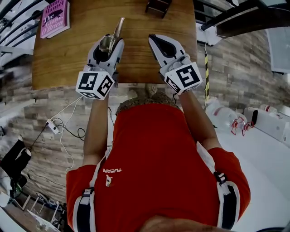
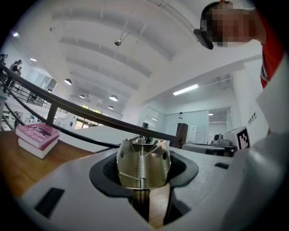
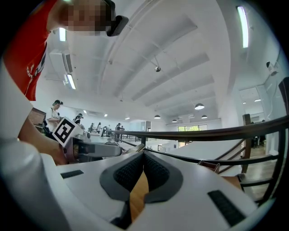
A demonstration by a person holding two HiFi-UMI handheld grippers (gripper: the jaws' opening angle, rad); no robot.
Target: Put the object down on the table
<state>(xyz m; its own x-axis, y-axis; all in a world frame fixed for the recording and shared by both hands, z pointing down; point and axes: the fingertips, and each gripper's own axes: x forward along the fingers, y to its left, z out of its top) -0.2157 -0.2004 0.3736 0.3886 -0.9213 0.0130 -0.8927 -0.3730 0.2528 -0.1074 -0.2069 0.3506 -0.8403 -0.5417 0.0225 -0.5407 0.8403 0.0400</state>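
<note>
My left gripper [image 1: 110, 41] hangs over the near part of the wooden table [image 1: 140, 59], shut on a metal sprung tool [image 1: 118, 27] whose tip sticks out past the jaws toward the far side. In the left gripper view the tool [image 2: 135, 158], with its coil spring, fills the gap between the dark pads [image 2: 104, 173] of my left gripper [image 2: 144, 170]. My right gripper [image 1: 156, 41] is level with it on the right, with nothing in it. In the right gripper view its pads [image 3: 156, 169] meet at the tips of the right gripper [image 3: 143, 157].
A pink book [image 1: 54, 18] lies at the table's far left corner, also seen as the book [image 2: 37, 137] in the left gripper view. A dark chair [image 1: 158, 6] stands at the far edge. A black railing [image 3: 216, 133] runs behind. Cables [image 1: 61, 129] lie on the floor to the left.
</note>
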